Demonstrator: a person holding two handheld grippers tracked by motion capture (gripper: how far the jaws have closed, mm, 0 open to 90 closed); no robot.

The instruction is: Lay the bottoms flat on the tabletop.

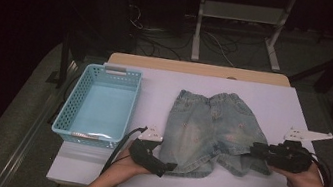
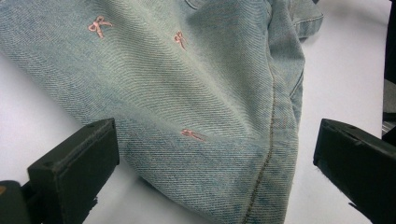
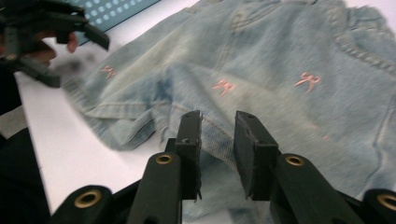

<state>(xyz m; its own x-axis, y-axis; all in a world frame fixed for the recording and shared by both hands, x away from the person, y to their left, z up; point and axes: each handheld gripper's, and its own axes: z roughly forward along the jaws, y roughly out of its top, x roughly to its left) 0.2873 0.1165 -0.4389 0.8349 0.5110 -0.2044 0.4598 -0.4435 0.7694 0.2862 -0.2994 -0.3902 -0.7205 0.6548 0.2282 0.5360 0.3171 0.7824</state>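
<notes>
Right gripper (image 3: pixel 217 140), lower centre: fingers nearly closed on shorts (image 3: pixel 280 70) hem; thin bite may slip. Left gripper (image 2: pixel 210 158) fingers open astride hem.

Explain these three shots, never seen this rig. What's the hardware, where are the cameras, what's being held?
No robot arm here: a person holds a two-jaw hand tool in each hand. The high view looks down on a white table from above the person's side. The other two cameras ride on the tools and look along their black jaws.

On the table lie light denim shorts with small pink bows, and an empty blue basket to their left.

The left gripper is open, its jaws wide apart on either side of the hem of one leg, not pinching it. The right gripper is at the hem of the other leg, its jaws close together with a fold of denim between them; whether the pads already press on it is hard to tell.
</notes>
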